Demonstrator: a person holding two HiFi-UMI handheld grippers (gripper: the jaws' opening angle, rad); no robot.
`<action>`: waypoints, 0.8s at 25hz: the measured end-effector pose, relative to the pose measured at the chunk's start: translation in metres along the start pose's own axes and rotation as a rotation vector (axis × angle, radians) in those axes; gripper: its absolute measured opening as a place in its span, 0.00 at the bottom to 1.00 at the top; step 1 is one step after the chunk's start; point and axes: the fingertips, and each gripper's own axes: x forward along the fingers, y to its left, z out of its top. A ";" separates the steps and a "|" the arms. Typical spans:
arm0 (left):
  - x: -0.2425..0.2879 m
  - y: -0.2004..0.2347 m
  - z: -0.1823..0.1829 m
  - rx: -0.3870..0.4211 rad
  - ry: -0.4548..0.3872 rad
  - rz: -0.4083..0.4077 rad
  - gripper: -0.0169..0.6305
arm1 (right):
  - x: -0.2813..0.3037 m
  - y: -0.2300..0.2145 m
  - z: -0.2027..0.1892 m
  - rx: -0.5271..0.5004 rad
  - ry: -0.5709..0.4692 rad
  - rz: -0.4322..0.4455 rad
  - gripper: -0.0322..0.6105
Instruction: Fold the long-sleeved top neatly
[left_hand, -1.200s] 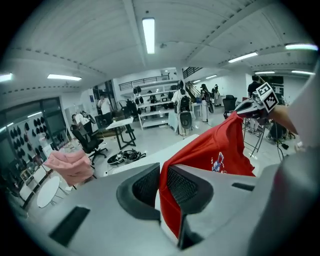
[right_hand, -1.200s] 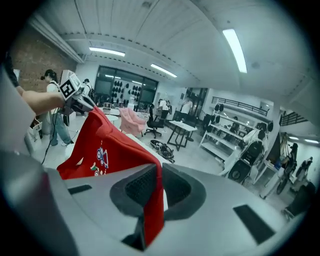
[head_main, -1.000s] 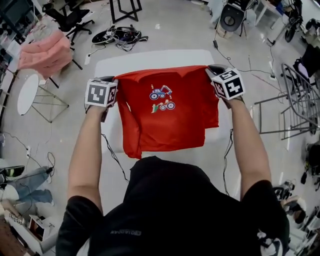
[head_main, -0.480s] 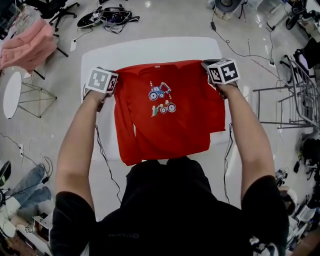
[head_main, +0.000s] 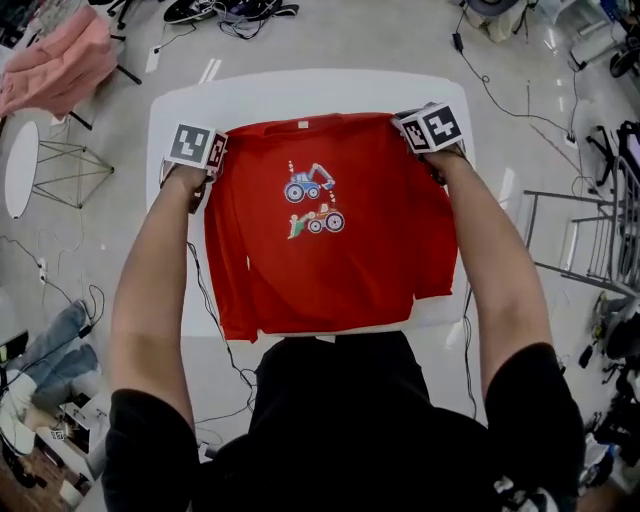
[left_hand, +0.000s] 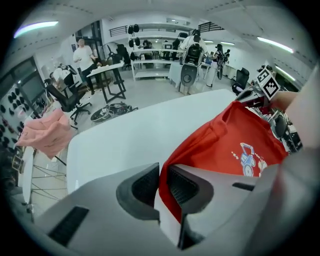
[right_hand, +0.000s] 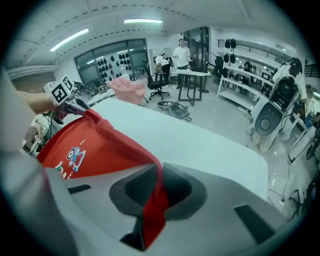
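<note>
Two grippers hold the red long-sleeved top (head_main: 320, 260) by its shoulders. The left gripper (head_main: 212, 160), at the upper left of the head view, is clenched on the shoulder fabric at that side. The right gripper (head_main: 412, 130), at the upper right, is clenched on the opposite shoulder. The top is spread over the white desk (head_main: 300, 90) at frame centre, vehicle print (head_main: 312, 205) facing up, collar toward the upper edge. A pink garment (head_main: 55, 65) sits at the upper left corner, off the desk.

Top (head_main: 320, 230) spread over the table (head_main: 290, 90)
The left gripper (head_main: 220, 145) is at the top's far left corner, and the right gripper (head_main: 402, 124) is at its far right corner.
</note>
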 end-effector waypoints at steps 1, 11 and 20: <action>0.003 -0.004 -0.007 -0.009 0.005 -0.002 0.10 | 0.003 0.003 -0.009 0.008 0.001 0.021 0.14; -0.008 0.022 0.022 -0.179 -0.108 -0.158 0.24 | -0.033 -0.034 0.032 0.197 -0.094 0.243 0.26; -0.006 0.012 -0.009 -0.221 -0.075 -0.176 0.26 | -0.015 -0.024 -0.019 0.138 0.072 0.158 0.23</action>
